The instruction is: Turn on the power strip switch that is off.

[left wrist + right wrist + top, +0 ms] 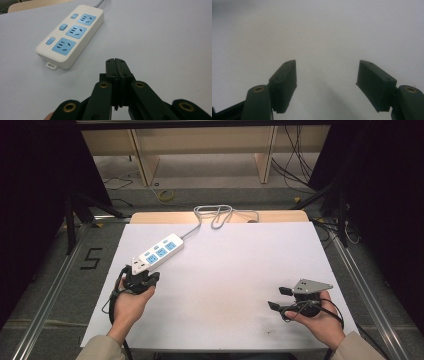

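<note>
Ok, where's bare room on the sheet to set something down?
The wide middle between the left gripper and right gripper is bare, as is the far right. It is crowded at far left, around the power strip and its coiled cable.

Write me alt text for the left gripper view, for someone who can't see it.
A white power strip with three blue sockets and three blue buttons lies on a pale table, apart from the left gripper, whose two black jaws are shut together with nothing between them. Its grey cable leaves the top edge.
</note>
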The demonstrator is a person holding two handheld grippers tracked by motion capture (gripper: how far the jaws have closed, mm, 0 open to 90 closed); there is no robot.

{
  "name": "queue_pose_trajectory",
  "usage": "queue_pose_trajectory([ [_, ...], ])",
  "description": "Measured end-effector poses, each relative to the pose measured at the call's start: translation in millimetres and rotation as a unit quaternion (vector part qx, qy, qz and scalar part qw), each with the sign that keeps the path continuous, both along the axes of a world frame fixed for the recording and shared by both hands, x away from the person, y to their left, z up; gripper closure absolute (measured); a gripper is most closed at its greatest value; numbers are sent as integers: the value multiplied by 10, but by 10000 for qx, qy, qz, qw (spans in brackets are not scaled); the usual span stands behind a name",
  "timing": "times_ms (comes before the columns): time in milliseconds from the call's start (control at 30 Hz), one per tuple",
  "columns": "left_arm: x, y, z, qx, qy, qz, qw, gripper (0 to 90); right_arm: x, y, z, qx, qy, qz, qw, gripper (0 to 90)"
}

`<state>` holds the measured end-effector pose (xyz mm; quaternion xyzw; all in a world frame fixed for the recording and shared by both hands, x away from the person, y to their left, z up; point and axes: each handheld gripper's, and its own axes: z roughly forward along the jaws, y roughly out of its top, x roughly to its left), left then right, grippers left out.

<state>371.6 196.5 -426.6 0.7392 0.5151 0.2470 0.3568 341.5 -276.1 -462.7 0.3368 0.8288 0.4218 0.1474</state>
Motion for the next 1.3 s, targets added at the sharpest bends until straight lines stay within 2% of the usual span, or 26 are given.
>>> queue_pose_trajectory([
  [133,192,41,13,94,5,161,9998,899,-6,-4,6,3,-4,-7,10000,324],
  [233,266,64,11,61,35,235,9997,899,-3,-4,4,-13,-8,7,10000,324],
  [400,477,101,16,150,10,373,9992,899,8,10,2,-36,6,21,10000,321],
  [433,477,101,16,150,10,373,9992,899,8,10,3,-38,-6,17,10000,320],
  [467,567,123,2,187,13,444,9988,899,5,10,5,-34,3,14,10000,320],
  [500,567,123,2,187,13,444,9988,899,1,8,5,-41,9,30,10000,320],
  [533,650,152,-12,259,41,467,9986,899,-1,7,4,-35,17,40,10000,320],
  [767,911,233,-51,259,167,640,9975,900,5,7,1,-26,31,38,10000,320],
  [833,1005,239,-56,293,147,587,9977,900,5,10,1,-23,34,44,10000,320],
  [900,1032,236,-58,310,142,584,9977,900,6,12,0,-18,43,49,10000,320],
  [1000,1137,241,-74,422,109,538,9976,900,13,13,-6,-18,29,66,10000,320],
  [1200,1277,249,-97,424,136,574,9974,900,14,15,-4,-26,39,80,10000,320],
  [1233,1304,247,-109,535,163,520,9971,899,15,15,-5,-26,39,86,10000,320],
  [1267,1354,229,-141,786,123,456,9958,900,15,15,-5,-26,41,86,10000,320],
  [1300,1372,226,-149,854,136,458,9952,899,15,14,-6,-22,49,91,9999,320],
])
